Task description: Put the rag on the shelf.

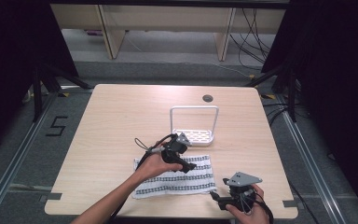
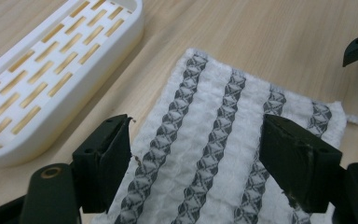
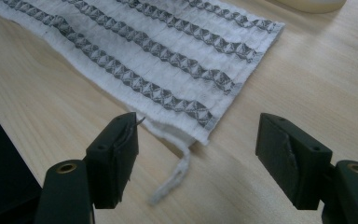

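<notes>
1. Towel (image 1: 175, 177) lay flat on the wooden table (image 1: 116, 121), near its front edge, just in front of the white rack (image 1: 193, 126); waffle-weave cloth, white w/ grey patterned stripes, loose thread trailing at one corner (image 3: 172, 179).
2. Left gripper (image 1: 186, 166) hovered over the towel's far right part; jaws wide apart, nothing gripped, cloth visible between them (prob. lining up to pinch that edge).
3. Right gripper (image 1: 216, 198) sat just off the near right corner; jaws wide open, empty; prob. placed for the matching corner.
4. Rack: slotted plastic tray w/ tall hoop handle.
</notes>
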Demonstrator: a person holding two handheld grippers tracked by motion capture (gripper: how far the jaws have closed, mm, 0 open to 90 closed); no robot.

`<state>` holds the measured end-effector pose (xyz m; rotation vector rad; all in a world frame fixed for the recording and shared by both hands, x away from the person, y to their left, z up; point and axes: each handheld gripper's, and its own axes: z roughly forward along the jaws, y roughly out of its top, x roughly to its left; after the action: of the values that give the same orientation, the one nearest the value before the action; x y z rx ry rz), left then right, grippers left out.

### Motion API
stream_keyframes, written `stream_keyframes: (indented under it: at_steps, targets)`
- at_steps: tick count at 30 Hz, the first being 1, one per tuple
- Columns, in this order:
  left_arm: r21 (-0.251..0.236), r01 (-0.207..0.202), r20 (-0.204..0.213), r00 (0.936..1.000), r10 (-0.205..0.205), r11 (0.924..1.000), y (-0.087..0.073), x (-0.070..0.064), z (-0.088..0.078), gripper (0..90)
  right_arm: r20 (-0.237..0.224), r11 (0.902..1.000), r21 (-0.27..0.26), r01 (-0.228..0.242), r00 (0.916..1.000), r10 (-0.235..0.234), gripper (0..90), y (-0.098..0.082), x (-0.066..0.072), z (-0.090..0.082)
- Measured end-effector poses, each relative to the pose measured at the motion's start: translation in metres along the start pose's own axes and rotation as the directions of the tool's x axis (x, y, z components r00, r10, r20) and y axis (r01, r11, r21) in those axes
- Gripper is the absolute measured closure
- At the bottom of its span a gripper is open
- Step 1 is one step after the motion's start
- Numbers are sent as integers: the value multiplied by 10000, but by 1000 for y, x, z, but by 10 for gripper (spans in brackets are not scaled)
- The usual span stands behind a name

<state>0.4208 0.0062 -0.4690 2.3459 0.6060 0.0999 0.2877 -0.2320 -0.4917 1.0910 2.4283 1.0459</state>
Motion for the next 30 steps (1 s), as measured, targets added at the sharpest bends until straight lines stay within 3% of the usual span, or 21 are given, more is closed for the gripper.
stream_keyframes:
  at_steps: [5, 14, 16, 19, 20, 21, 22, 24, 26, 27, 30]
  targets:
    - [254, -316, 125, 9994, 313, 9992, 9, -2, 9, 245, 25, 10000, 72, -46, 10000, 46, 309, 1, 0, 1]
    - [504, -193, 275, 9995, 179, 9985, 23, -1, 29, 267, 31, 9996, 227, -147, 9999, 146, 313, 1, 2, 6]
    - [559, -274, 367, 9990, 254, 9981, 27, -2, 34, 278, 84, 9997, 208, 120, 9999, -122, 314, 2, 1, 8]
    - [707, -356, 428, 9985, 327, 9969, 33, -2, 41, 290, 94, 9989, 469, 89, 9999, -94, 324, 4, 2, 12]
    - [749, -343, 446, 9985, 310, 9966, 35, -2, 43, 296, 124, 9988, 413, 281, 9995, -286, 332, 4, 1, 13]
    - [820, -448, 466, 9981, 410, 9956, 36, -1, 45, 300, 94, 9983, 580, 80, 9999, -85, 332, 5, 3, 14]
    - [740, -358, 483, 9983, 323, 9966, 38, -1, 47, 306, 168, 9982, 550, 241, 9995, -250, 335, 5, 3, 15]
    - [893, -536, 670, 9966, 477, 9946, 40, 0, 51, 340, 29, 9975, 682, 197, 9998, -200, 348, 6, 5, 18]
    - [970, -421, 737, 9967, 350, 9944, 40, 0, 54, 341, 23, 9966, 780, 269, 9996, -271, 365, 7, 5, 20]
    - [1195, -794, 855, 9939, 694, 9896, 41, 3, 55, 342, 88, 9966, 793, 239, 9997, -247, 371, 7, 6, 21]
    - [1400, -635, 893, 9947, 513, 9881, 42, 3, 58, 359, 97, 9959, 822, 366, 9993, -375, 387, 8, 4, 24]
